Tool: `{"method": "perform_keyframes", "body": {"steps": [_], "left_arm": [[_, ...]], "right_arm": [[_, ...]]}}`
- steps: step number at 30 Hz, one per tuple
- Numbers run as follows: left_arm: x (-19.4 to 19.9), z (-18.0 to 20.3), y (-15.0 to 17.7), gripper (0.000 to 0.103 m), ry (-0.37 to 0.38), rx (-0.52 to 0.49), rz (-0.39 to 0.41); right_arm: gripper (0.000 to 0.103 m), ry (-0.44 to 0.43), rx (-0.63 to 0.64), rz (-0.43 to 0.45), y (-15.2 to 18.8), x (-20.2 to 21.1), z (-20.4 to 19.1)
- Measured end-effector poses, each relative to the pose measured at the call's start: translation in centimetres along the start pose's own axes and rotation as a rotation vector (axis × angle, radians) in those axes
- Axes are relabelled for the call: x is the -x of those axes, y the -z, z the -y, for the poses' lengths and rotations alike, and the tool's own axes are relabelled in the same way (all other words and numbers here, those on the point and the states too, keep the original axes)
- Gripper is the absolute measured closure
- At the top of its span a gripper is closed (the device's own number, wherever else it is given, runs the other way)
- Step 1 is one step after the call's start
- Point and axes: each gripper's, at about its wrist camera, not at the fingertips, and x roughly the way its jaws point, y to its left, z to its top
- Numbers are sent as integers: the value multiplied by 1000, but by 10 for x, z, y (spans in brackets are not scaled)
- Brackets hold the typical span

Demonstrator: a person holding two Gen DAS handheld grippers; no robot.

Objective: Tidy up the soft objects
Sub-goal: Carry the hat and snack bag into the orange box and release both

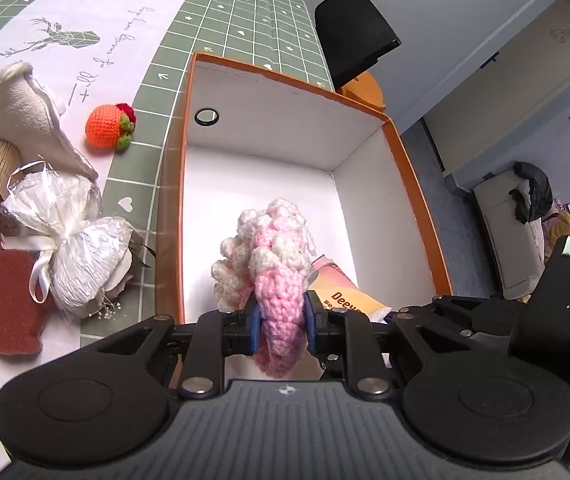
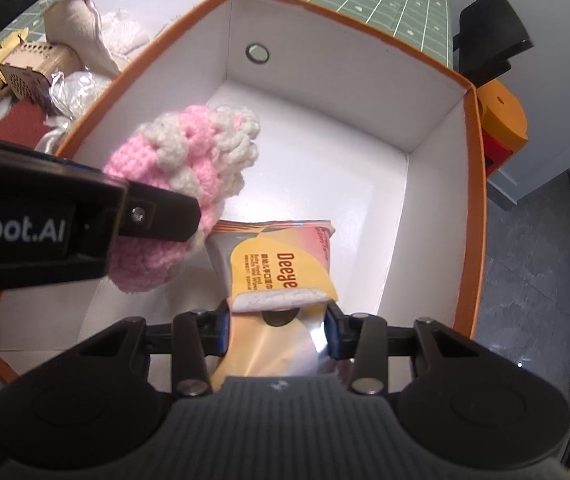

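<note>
- Left gripper (image 1: 283,322) is clamping the pink crochet piece (image 1: 271,256); right gripper (image 2: 277,330) is pinching the wipes pack (image 2: 275,264).
- Both are hanging inside the orange box (image 2: 471,168); advise lowering to the floor before releasing.
- Crochet orange (image 1: 107,127) is lying outside.

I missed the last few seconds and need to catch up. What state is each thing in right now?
left gripper: shut on the pink crochet piece, held over the box.
right gripper: shut on the wipes pack, held inside the box.
orange box: open, no lid on it.
crochet orange: lying on the table, outside the box.
</note>
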Motion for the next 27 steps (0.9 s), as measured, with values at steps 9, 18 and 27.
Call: {"method": "perform_keyframes", "body": {"steps": [9,18,27], "left_arm": [[-9,17,-8,78,-98,-59,-74],[-20,28,-15,74,-187,-114,-157],[-27,37,-18,50,-171,-167,-250]], "right_arm": [[61,-34,-33,-53,-4,-13,12],[58,-104,-50,-113,-14,-23,27],[51,-134,-70,-87,-16,-15,38]]}}
